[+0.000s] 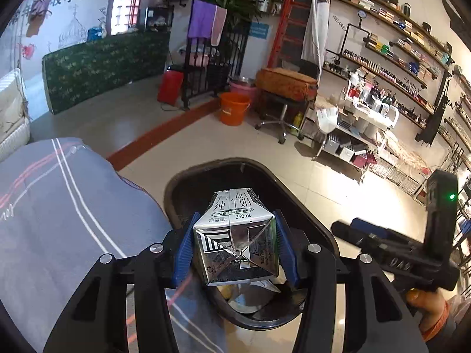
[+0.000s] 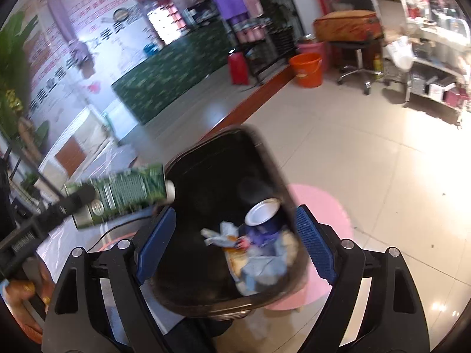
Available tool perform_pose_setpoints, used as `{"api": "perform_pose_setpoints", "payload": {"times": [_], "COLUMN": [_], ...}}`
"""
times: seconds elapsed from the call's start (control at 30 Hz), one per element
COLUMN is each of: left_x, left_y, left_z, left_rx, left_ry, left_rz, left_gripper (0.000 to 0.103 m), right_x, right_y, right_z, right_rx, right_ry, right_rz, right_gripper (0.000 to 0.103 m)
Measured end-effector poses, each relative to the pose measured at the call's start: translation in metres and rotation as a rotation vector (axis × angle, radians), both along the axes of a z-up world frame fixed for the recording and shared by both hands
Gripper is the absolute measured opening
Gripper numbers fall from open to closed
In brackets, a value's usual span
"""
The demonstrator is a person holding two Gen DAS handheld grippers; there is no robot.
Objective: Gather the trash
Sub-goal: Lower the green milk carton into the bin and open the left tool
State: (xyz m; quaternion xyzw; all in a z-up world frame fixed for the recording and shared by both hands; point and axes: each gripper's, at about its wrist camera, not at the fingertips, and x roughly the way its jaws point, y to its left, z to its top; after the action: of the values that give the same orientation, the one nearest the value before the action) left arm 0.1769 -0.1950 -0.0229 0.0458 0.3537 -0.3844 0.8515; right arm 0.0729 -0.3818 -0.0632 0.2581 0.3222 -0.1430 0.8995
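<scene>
My left gripper [image 1: 235, 250] is shut on a silver and green milk carton [image 1: 235, 241], held above the open black trash bin [image 1: 309, 206]. In the right wrist view the same carton [image 2: 123, 191] hangs in the left gripper at the left rim of the bin [image 2: 265, 153]. My right gripper [image 2: 232, 241] is open and empty, its blue pads [image 2: 312, 244] spread over the bin. Inside the bin lie a blue can [image 2: 265, 217] and crumpled wrappers [image 2: 259, 259]. The right gripper also shows in the left wrist view [image 1: 391, 247], beside the bin.
A bed with grey striped bedding [image 1: 59, 220] lies left of the bin. A pink round mat [image 2: 321, 235] lies under the bin. An orange bucket [image 1: 234, 108], a stool [image 1: 282, 100] and shelving carts [image 1: 353, 123] stand farther back on the tiled floor.
</scene>
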Motion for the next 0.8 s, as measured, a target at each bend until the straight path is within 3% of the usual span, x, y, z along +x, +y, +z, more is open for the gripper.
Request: {"api": "perform_pose_setpoints", "payload": {"times": [0.43, 0.47, 0.5, 0.57, 0.8], "left_x": [-0.002, -0.002, -0.004, -0.007, -0.019], "left_y": [-0.04, -0.042, -0.043, -0.042, -0.013], "left_z": [-0.022, -0.021, -0.021, -0.015, -0.003], "left_rx": [0.079, 0.091, 0.108, 0.115, 0.076], "left_ry": [0.045, 0.033, 0.017, -0.025, -0.071], "left_rz": [-0.062, -0.062, -0.055, -0.03, -0.003], "left_gripper": [0.052, 0.063, 0.081, 0.094, 0.097], "right_x": [-0.023, -0.024, -0.024, -0.026, -0.031], "right_y": [-0.031, -0.031, -0.032, -0.034, -0.028], "right_z": [0.01, 0.011, 0.012, 0.015, 0.026], "right_rx": [-0.02, -0.022, -0.021, -0.026, -0.061], "right_ry": [-0.023, -0.024, -0.025, -0.029, -0.048], "right_rz": [-0.091, -0.093, -0.094, -0.096, -0.101], "right_gripper": [0.083, 0.083, 0.083, 0.083, 0.083]}}
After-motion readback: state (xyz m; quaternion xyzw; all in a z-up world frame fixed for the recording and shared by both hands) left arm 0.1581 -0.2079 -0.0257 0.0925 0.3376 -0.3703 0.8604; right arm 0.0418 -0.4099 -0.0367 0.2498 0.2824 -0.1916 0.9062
